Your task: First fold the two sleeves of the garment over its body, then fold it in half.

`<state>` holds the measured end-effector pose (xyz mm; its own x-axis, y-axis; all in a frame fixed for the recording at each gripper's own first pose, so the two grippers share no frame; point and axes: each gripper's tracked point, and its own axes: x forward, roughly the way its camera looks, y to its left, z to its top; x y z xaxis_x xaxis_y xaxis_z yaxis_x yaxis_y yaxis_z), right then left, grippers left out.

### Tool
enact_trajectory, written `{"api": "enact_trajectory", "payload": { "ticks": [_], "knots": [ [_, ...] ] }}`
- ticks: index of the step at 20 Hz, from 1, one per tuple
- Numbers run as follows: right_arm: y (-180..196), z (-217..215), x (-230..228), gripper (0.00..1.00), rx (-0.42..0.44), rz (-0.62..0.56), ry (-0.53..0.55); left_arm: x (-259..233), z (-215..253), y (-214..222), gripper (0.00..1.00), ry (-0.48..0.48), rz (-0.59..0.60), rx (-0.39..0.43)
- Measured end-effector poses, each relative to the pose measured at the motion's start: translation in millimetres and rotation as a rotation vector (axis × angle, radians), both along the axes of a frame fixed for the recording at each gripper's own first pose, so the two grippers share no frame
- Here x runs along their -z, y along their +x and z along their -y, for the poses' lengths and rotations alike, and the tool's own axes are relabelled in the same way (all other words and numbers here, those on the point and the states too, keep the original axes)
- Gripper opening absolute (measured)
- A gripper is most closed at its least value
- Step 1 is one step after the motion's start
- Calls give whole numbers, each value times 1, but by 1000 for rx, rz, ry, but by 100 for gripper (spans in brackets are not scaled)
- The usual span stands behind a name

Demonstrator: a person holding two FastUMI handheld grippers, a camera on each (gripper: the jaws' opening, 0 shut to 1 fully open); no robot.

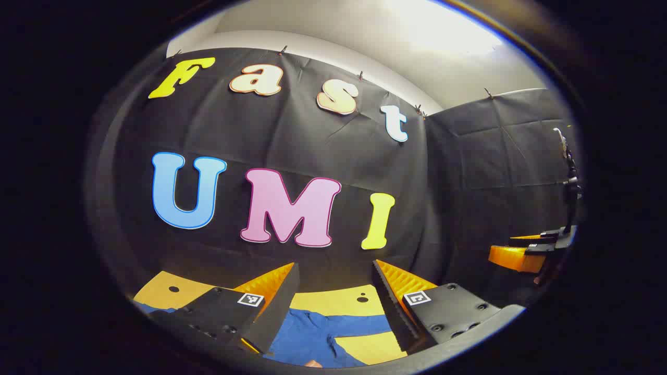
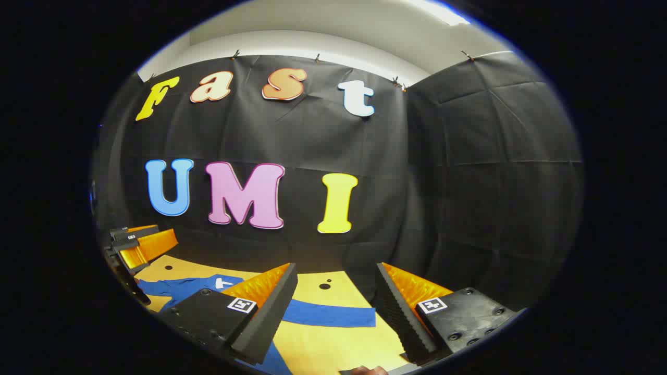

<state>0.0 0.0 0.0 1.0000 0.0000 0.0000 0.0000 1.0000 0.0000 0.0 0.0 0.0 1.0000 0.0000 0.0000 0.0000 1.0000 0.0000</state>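
Two grippers up, both with jaws spread wide and nothing between them.

Left gripper (image 1: pixel 333 307), in the left gripper view: hovers above the table, fingers framing a bunched part of the blue fabric garment (image 1: pixel 318 336) lying on the yellow-orange flat tabletop (image 1: pixel 333 301). No contact with the cloth. Small black round holes in the tabletop (image 1: pixel 362 298) sit just past the garment. Right gripper also shows far off at the right edge, raised off the table.

Right gripper (image 2: pixel 333 312), in the right gripper view: also clear of the table. Blue garment (image 2: pixel 328 315) is spread flat on the tabletop (image 2: pixel 333 349); one long sleeve runs sideways between the fingers and ends just short of the right-hand finger. Garment body with a small white mark (image 2: pixel 224 283) lies further left, partly hidden behind the left-hand finger. Left gripper shows at the far left edge, above the garment's other side, jaws apart.

Black cloth booth wall (image 2: pixel 469 182) closes off the back and right side, just behind the table's far edge. Nothing sits between either gripper and the garment.
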Motion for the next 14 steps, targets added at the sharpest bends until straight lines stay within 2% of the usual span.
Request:
{"api": "enact_trajectory", "payload": {
  "ticks": [2, 3, 6, 7, 8, 9, 14],
  "knots": [
    [-4, 16, 1, 96, 23, -11, 3, 6, 20, 8, 80, -41, -32, 48],
    [-6, 21, -4, 100, 25, 4, 0, 8, 25, 11, 80, -49, -43, 61],
    [-10, 38, -14, 96, 36, 38, -11, 17, 25, 20, 80, -24, -68, 44],
    [-12, 41, -16, 92, 38, 43, -9, 19, 28, 22, 80, -24, -76, 43],
    [-13, 42, -18, 100, 36, 43, -5, 22, 32, 23, 80, -27, -84, 46],
    [-14, 43, -19, 96, 34, 43, -2, 24, 35, 24, 80, -30, -89, 47],
    [-9, 51, -15, 96, 23, 43, -50, 21, 46, 25, 80, 8, -79, 51]
  ]
}}
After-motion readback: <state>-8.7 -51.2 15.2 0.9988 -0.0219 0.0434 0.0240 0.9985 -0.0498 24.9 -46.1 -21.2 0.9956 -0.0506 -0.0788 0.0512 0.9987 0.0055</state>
